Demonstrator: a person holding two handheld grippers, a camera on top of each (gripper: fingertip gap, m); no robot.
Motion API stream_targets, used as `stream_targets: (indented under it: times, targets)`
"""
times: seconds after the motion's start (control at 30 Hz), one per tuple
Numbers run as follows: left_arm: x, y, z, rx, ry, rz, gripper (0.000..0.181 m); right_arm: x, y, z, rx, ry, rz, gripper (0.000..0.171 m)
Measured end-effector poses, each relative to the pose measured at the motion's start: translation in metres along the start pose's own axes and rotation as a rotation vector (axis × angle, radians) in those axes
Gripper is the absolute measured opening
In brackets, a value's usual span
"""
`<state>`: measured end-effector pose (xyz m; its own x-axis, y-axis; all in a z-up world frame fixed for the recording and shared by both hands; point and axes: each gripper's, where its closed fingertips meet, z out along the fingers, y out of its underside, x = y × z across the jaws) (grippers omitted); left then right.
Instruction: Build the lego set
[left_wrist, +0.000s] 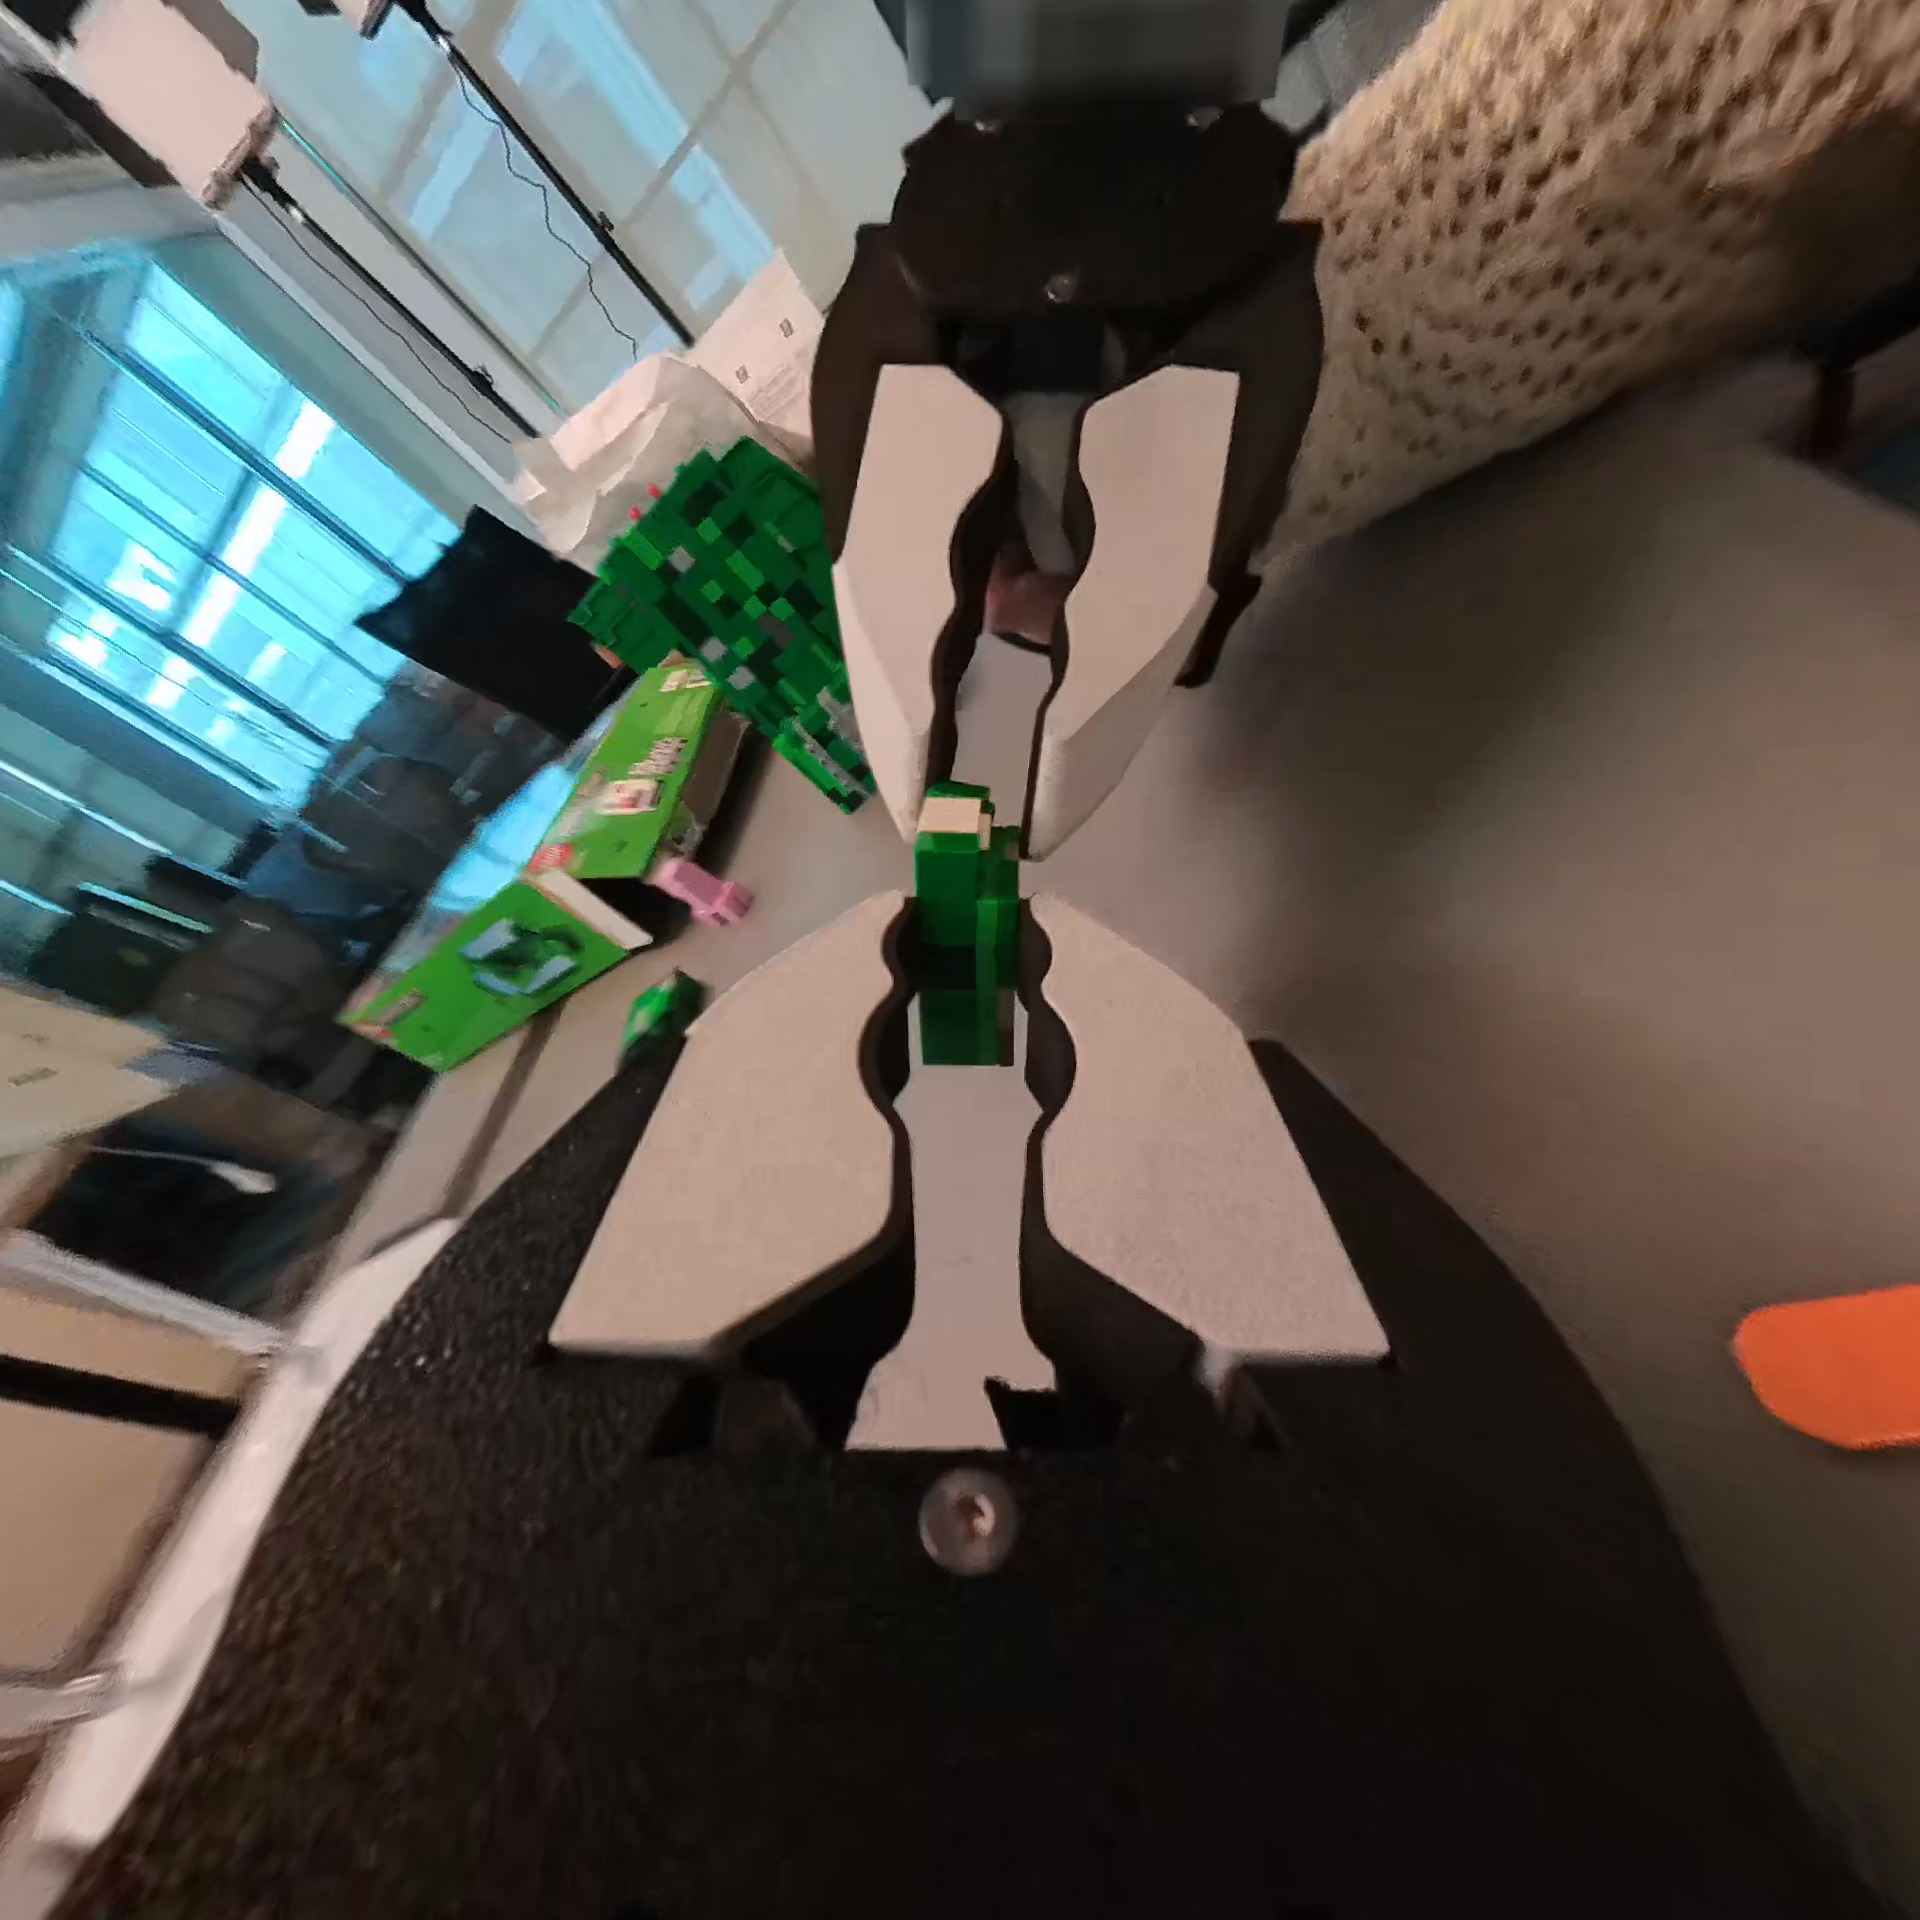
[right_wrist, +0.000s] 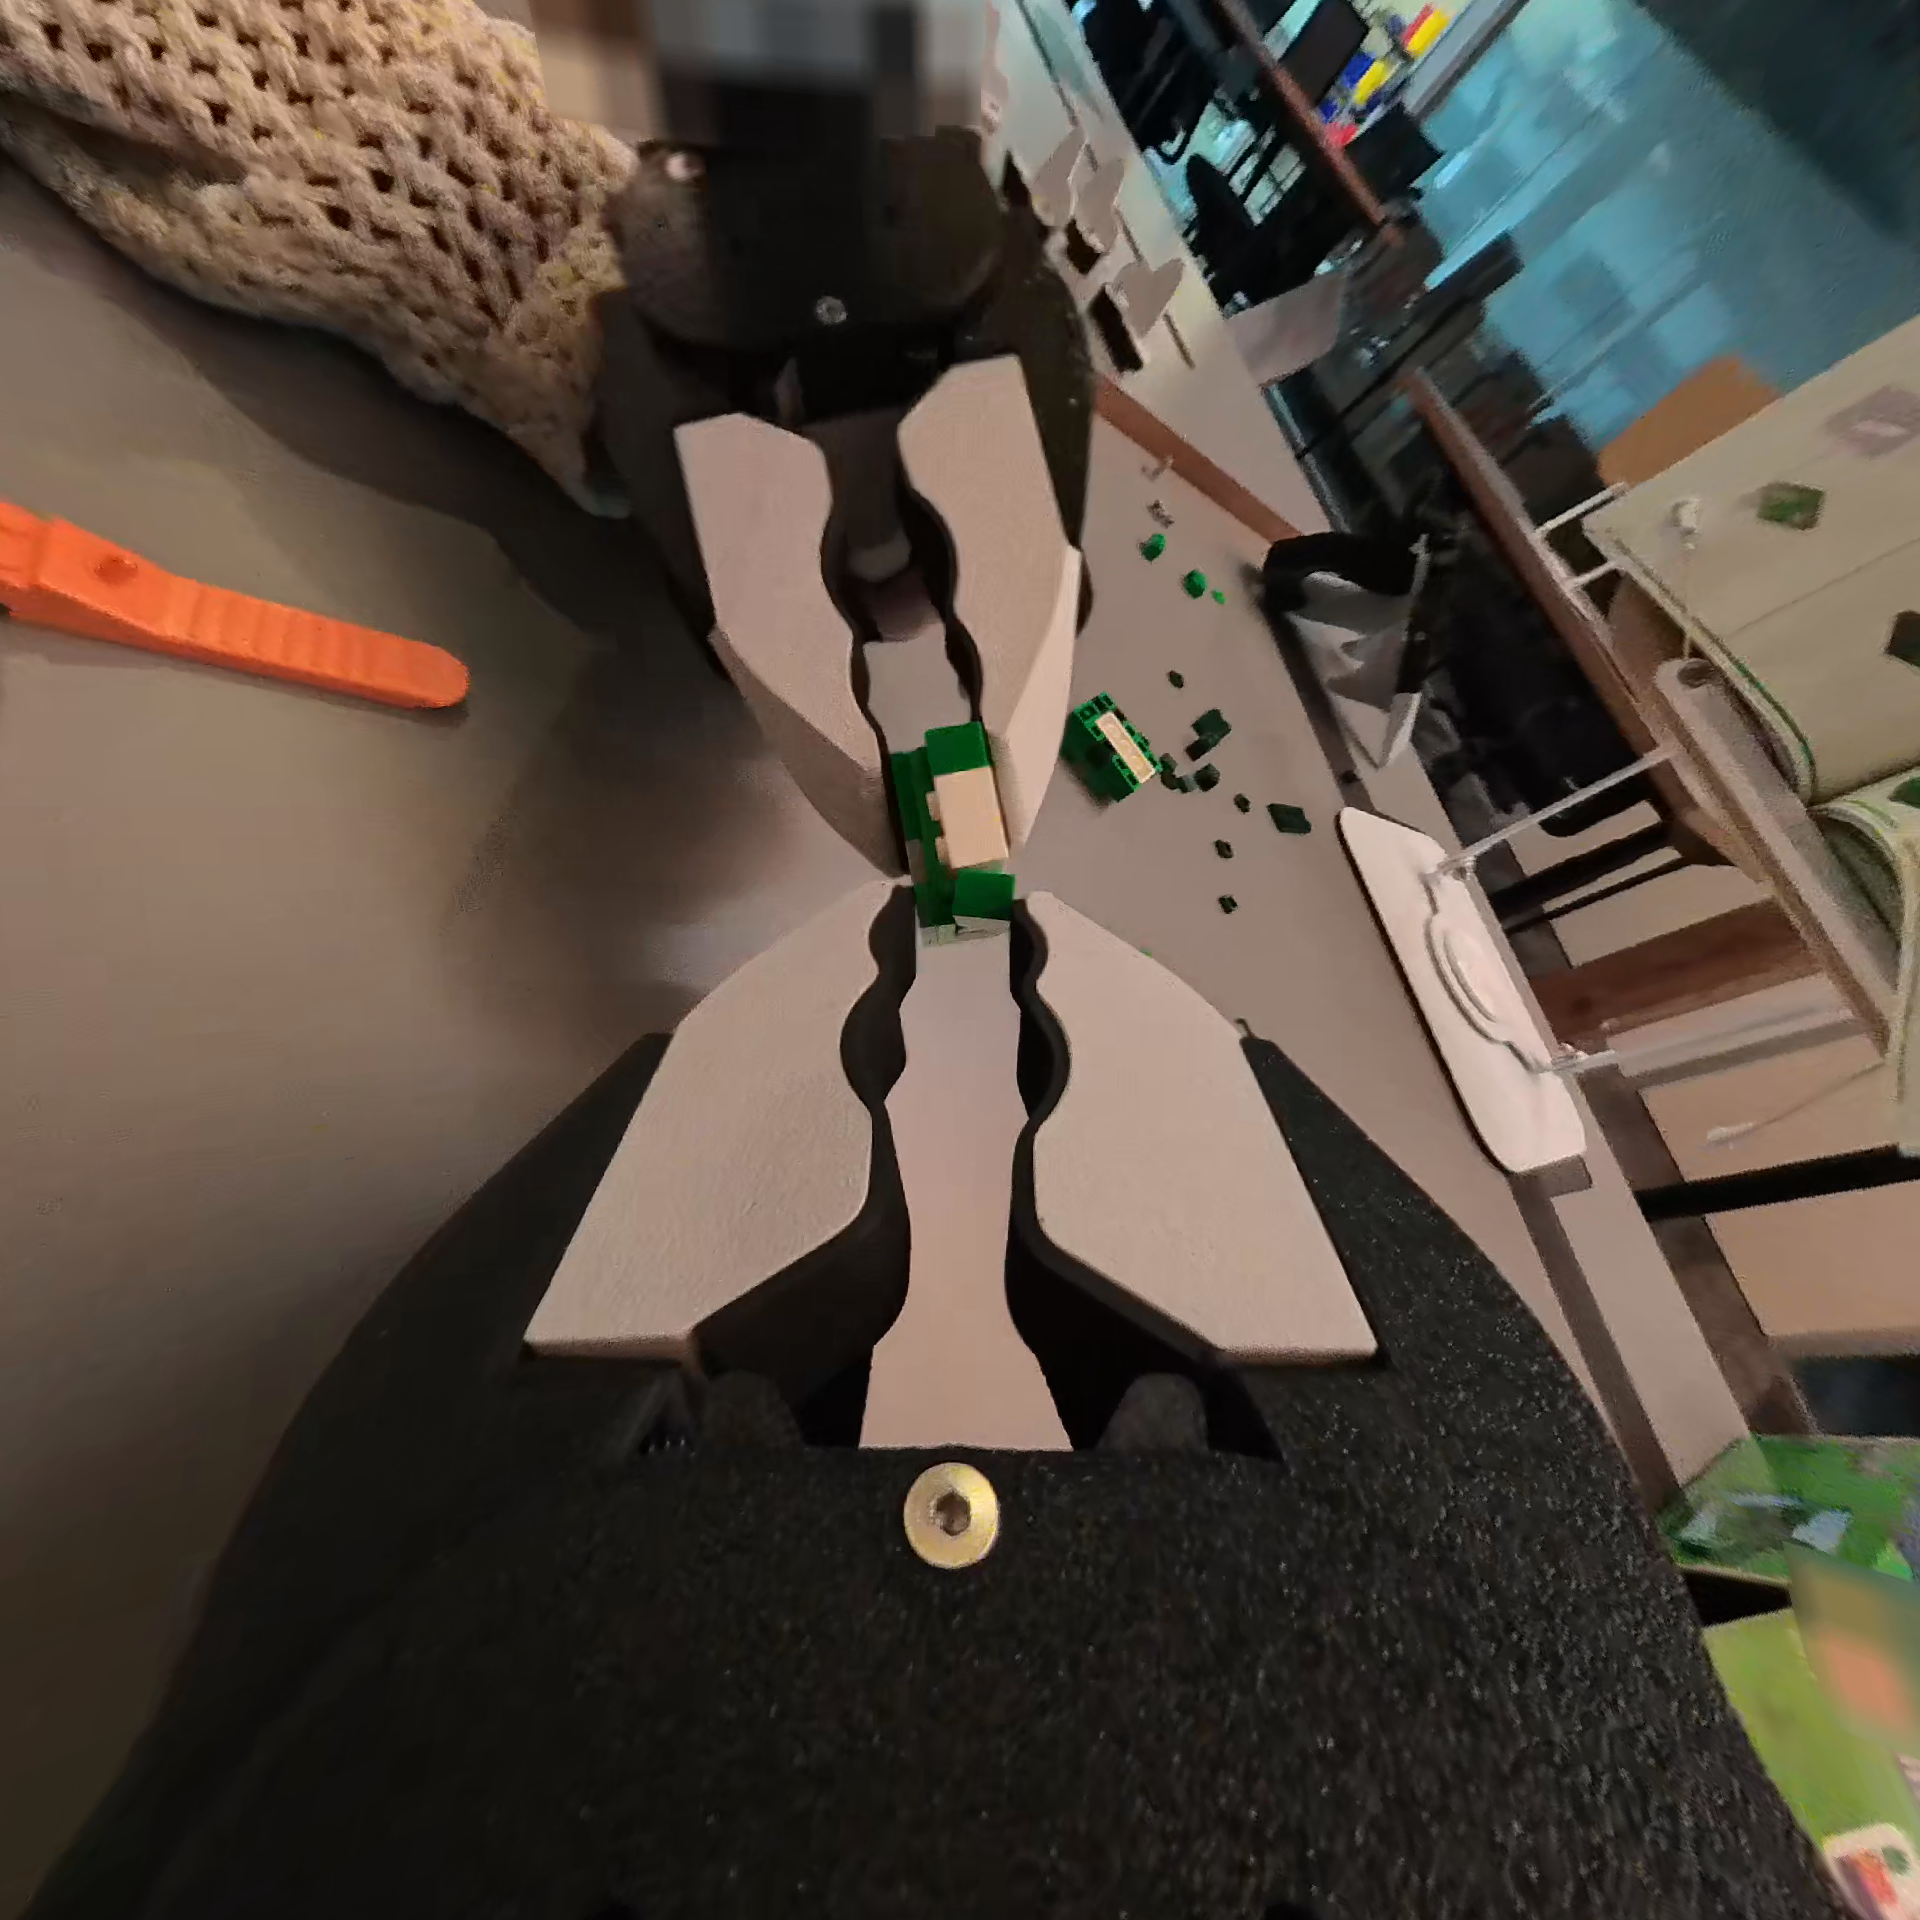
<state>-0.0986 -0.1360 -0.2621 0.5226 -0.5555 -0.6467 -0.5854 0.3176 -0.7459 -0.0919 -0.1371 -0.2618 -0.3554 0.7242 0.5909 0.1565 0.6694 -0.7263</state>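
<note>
Over grey counter (right_wrist: 312, 935), mid-frame: small green-and-cream brick assembly (left_wrist: 961, 925), light, rigid, prone to popping apart, pinched at opposite ends by left tongs (left_wrist: 966, 914) and right tongs (right_wrist: 961, 914), both nearly closed; best gripped across flat sides.

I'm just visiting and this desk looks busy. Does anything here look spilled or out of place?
Yes, mildly. Small green bricks lie scattered loose across the grey table instead of in a tray, and the green box lies on its side. The two grippers meeting tip to tip on one small green piece looks deliberate.
</note>
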Motion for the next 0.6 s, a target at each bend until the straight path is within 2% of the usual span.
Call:
stream_targets:
  times: [0.13,0.33,0.43,0.6]
  targets:
    - [-0.005,0.006,0.0,-0.108,-0.114,0.272,0.017,0.004,-0.007,-0.006,0.084,0.011,0.136,0.02]
    - [-0.018,-0.004,-0.006,-0.085,-0.238,0.359,0.016,0.007,-0.005,-0.011,0.105,0.041,0.187,0.021]
    - [-0.03,-0.009,-0.013,-0.119,-0.37,0.514,0.016,0.007,0.003,-0.011,0.118,0.052,0.236,0.023]
    - [-0.027,-0.016,-0.012,-0.153,-0.436,0.736,0.016,0.014,0.013,-0.01,0.153,0.109,0.282,0.023]
